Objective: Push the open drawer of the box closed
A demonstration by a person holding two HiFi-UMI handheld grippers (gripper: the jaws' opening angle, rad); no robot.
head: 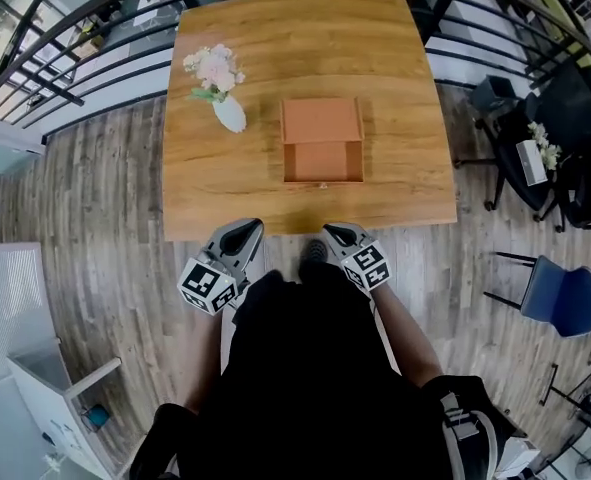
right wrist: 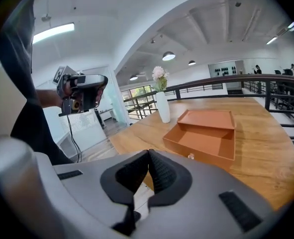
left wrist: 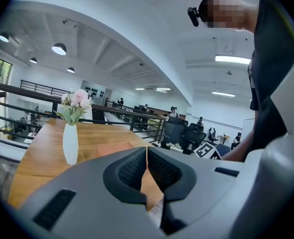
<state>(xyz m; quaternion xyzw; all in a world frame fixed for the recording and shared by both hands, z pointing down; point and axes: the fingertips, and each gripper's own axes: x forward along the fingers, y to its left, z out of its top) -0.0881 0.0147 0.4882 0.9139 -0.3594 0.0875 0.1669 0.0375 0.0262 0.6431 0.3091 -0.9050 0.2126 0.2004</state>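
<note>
An orange-brown box [head: 320, 120] sits mid-table, its drawer [head: 322, 162] pulled out toward the near edge; a small knob [right wrist: 190, 156] shows on the drawer front. The box [right wrist: 209, 119] and its empty drawer [right wrist: 201, 142] lie ahead of my right gripper [right wrist: 148, 153], whose jaws are shut with nothing between them. My left gripper [left wrist: 147, 150] is also shut and empty; the box [left wrist: 118, 149] shows just beyond it. In the head view both grippers, left [head: 245, 230] and right [head: 337, 231], hover at the near table edge, short of the drawer.
A white vase of pink flowers [head: 221, 93] stands left of the box on the wooden table [head: 395, 88]. Black railings [head: 65, 68] run behind and beside the table. Chairs [head: 560, 298] stand on the floor to the right.
</note>
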